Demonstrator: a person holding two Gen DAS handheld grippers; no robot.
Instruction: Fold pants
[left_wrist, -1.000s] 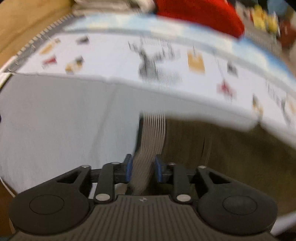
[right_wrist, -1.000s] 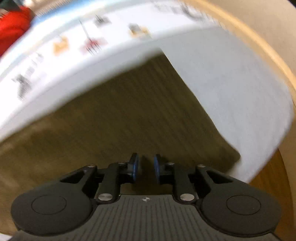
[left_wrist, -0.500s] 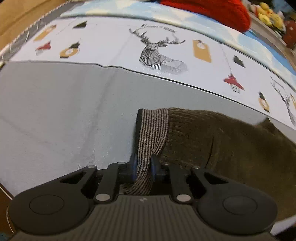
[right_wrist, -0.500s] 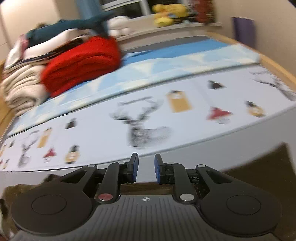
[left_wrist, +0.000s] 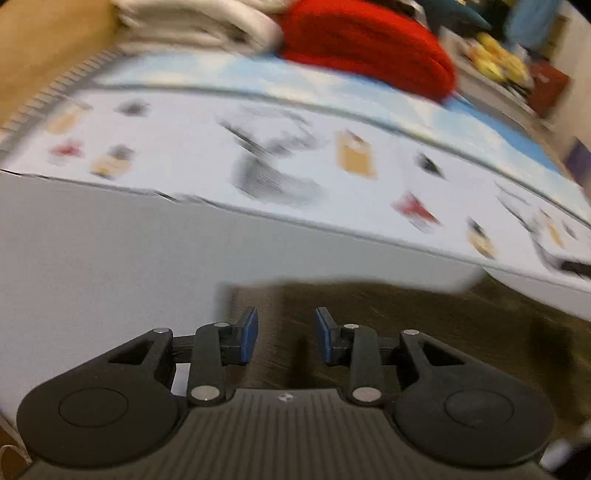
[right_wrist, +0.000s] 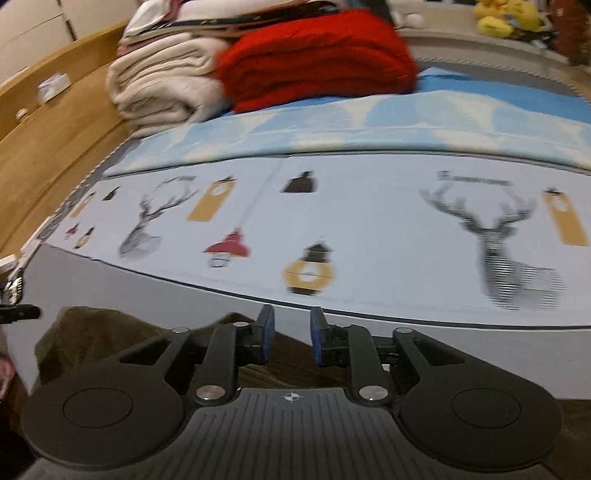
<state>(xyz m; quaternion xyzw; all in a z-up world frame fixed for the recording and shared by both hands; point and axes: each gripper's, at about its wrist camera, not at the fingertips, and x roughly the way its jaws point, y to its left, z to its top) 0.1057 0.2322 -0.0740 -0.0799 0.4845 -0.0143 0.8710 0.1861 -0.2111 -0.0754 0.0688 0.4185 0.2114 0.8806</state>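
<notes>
On the bed, near its front edge, the brown pants lay on a plain grey sheet, spread from just beneath the left claw toward the right of that view. Left claw: jaws opening, blue pads apart, with the pants showing in the gap below but pressed by neither pad; the view was blurred. Beyond the sheet ran a white cover printed with deer and lanterns, then a pale blue blanket, and at the far left a stack of cream blankets beside a folded red blanket.

Right wrist view: a wooden bed frame at far left, the cream stack touching the red blanket, and yellow soft toys at upper right. The pants lay low at left, partly behind the right claw. Right claw: jaws opening, nothing gripped between the pads.
</notes>
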